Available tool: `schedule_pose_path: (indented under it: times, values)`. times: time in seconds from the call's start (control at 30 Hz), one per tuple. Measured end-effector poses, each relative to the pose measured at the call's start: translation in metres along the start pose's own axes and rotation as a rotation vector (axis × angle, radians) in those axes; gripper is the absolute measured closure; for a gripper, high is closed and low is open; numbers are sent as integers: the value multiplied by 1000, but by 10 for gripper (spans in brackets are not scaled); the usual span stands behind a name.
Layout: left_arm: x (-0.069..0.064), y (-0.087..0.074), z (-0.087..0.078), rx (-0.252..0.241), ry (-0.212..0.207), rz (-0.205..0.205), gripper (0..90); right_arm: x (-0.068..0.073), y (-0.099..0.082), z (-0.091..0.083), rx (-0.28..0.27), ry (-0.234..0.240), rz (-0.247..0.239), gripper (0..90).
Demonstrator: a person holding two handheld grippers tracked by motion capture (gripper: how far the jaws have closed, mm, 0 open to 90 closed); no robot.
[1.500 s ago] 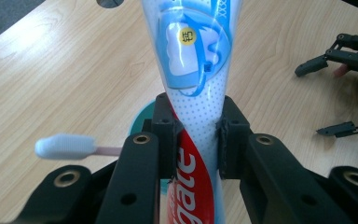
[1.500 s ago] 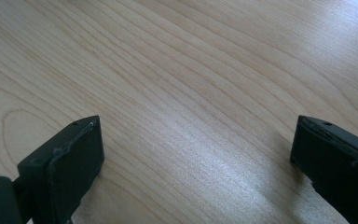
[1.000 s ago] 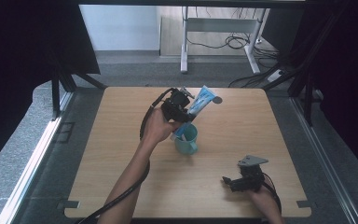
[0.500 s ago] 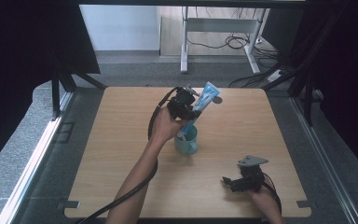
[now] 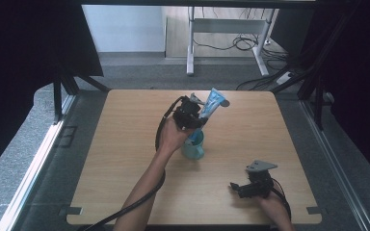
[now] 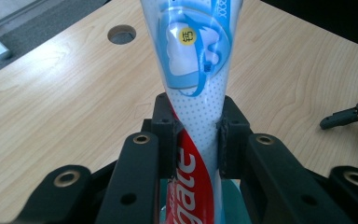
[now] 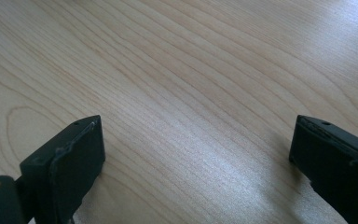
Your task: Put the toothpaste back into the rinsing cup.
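Note:
My left gripper (image 5: 192, 118) is shut on a blue, white and red toothpaste tube (image 5: 211, 107), clamped at its middle between the black pads (image 6: 164, 135). The tube (image 6: 196, 88) tilts up and to the right, its lower end going down into a teal cup (image 5: 193, 144) in the middle of the wooden table (image 5: 125, 159). The cup's rim (image 6: 235, 191) peeks out under the jaws in the left gripper view. My right gripper (image 5: 235, 187) rests near the table's front right, held in a hand. Its jaws (image 7: 196, 158) stand wide apart over bare wood with nothing between them.
A round cable hole (image 6: 121, 33) sits in the tabletop beyond the tube. The right gripper's tips (image 6: 345, 115) show at the far right of the left gripper view. Dark frames and curtains flank the table; a desk leg and cables (image 5: 241, 43) stand behind it.
The left hand has lowered the toothpaste tube towards and into the cup, shifting slightly right. The right gripper has stayed where it was.

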State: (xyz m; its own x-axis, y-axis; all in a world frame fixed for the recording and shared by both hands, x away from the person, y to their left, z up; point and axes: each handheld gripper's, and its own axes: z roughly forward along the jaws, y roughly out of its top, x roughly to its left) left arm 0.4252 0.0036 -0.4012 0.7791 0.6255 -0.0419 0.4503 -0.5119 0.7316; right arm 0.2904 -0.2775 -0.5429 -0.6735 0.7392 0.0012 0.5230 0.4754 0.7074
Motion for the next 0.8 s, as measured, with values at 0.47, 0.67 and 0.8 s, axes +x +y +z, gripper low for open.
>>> schedule_pose_path:
  times: [0.47,0.67,0.8]
  values:
    - [2,-21,9,-20,-4,-23,732,0,0,0,0,0,1,30]
    - [1,-26,13,-15,-2,-20,728,0,0,0,0,0,0,30]
    - [2,-28,12,-21,-9,-37,726,0,0,0,0,-1,0,30]
